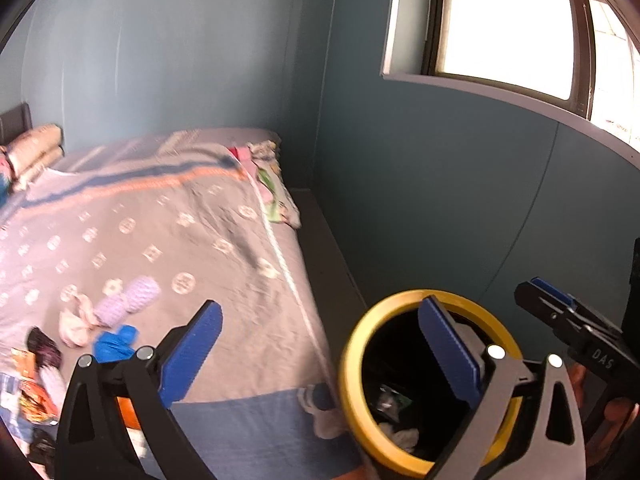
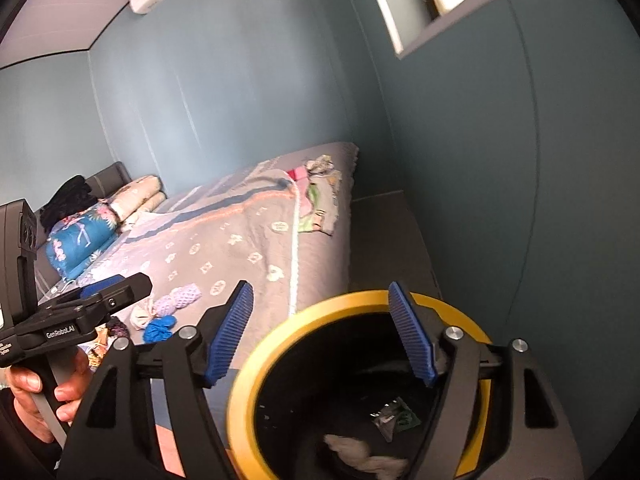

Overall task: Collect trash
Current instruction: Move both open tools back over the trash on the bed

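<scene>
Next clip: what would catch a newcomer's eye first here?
The yellow-rimmed bin beside the bed, black inside with a white wad and a wrapper at the bottom. Then the litter on the grey bedspread: a blue crumple and lilac pieces. Both grippers are open and empty.

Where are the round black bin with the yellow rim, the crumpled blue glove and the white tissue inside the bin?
Round black bin with yellow rim (image 2: 256,364), right wrist view, left rim.
Crumpled blue glove (image 1: 114,345), left wrist view, its middle.
White tissue inside the bin (image 2: 360,454), right wrist view, its centre.
</scene>
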`<state>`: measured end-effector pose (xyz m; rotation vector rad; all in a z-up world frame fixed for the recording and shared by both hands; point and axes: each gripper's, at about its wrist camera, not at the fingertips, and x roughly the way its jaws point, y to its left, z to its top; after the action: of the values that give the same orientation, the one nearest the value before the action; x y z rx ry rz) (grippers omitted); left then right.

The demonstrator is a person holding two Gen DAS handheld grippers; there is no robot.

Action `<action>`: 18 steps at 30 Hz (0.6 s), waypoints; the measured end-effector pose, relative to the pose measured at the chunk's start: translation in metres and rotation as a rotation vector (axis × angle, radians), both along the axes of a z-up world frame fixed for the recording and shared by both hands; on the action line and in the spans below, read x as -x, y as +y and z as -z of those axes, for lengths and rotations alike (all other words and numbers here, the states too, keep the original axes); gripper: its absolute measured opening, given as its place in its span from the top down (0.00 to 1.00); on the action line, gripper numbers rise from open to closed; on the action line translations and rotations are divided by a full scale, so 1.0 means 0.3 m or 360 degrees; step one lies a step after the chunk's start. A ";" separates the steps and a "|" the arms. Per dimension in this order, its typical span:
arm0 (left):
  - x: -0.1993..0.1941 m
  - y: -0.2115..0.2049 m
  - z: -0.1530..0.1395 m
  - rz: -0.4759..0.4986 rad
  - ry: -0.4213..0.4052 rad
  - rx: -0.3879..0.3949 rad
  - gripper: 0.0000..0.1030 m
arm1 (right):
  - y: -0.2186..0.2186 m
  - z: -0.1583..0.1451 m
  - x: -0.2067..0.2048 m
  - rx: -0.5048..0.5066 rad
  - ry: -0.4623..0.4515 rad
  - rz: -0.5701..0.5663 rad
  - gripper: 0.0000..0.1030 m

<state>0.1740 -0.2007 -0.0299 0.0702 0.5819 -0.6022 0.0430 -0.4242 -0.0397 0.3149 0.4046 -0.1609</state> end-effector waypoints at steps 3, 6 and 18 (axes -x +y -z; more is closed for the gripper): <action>-0.006 0.064 -0.030 -0.0059 -0.0027 0.0017 0.08 | 0.060 -0.030 -0.030 0.0026 -0.0012 -0.0062 0.33; -0.026 0.150 -0.049 -0.0142 -0.0027 0.0053 0.08 | 0.135 -0.062 -0.068 0.0067 -0.0027 -0.0136 0.33; -0.103 0.513 -0.044 -0.0479 -0.0035 0.0047 0.08 | 0.379 -0.092 -0.179 0.0181 0.0000 -0.0320 0.33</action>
<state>0.2049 -0.0467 -0.0166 -0.0383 0.5494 -0.3173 0.0966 -0.3104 -0.0123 0.1607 0.4232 0.0128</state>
